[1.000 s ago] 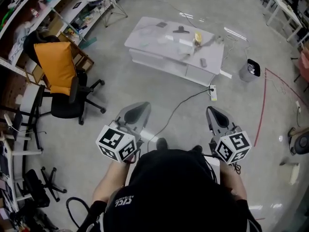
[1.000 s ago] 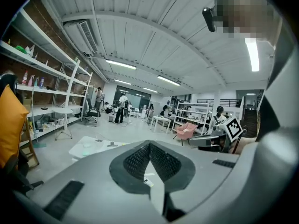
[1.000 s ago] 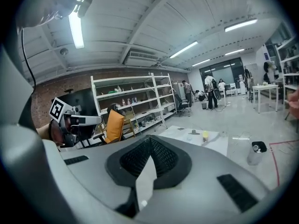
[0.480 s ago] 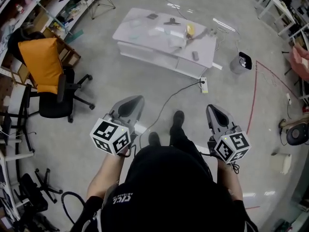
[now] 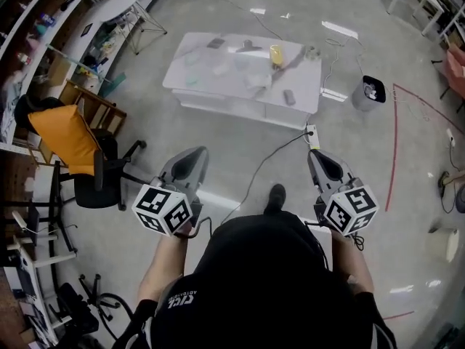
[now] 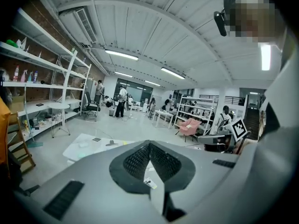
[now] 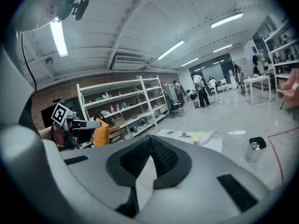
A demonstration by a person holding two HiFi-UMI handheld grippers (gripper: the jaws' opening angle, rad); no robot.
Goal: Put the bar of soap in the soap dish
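Note:
A low white table (image 5: 218,78) stands on the concrete floor some way ahead of me. Several small things lie on it, among them a yellow one (image 5: 275,53) and a small grey one (image 5: 289,97); at this distance I cannot pick out a soap bar or a soap dish. My left gripper (image 5: 190,155) and right gripper (image 5: 317,155) are held out in front of the body, well short of the table, both shut and empty. The left gripper view has that gripper (image 6: 149,143) with the table (image 6: 88,146) beyond it. The right gripper (image 7: 150,138) also points towards the table (image 7: 210,143).
An office chair with an orange back (image 5: 69,137) and a wooden chair (image 5: 91,104) stand at the left, beside shelving. A grey bin (image 5: 369,93) sits right of the table. A power strip (image 5: 312,133) with its cable and a red floor line (image 5: 394,144) lie ahead. People stand far off.
The person has walked forward, one foot stepping out ahead, and the table has shifted a little in the head view. Both grippers stay shut and empty in front of the body.

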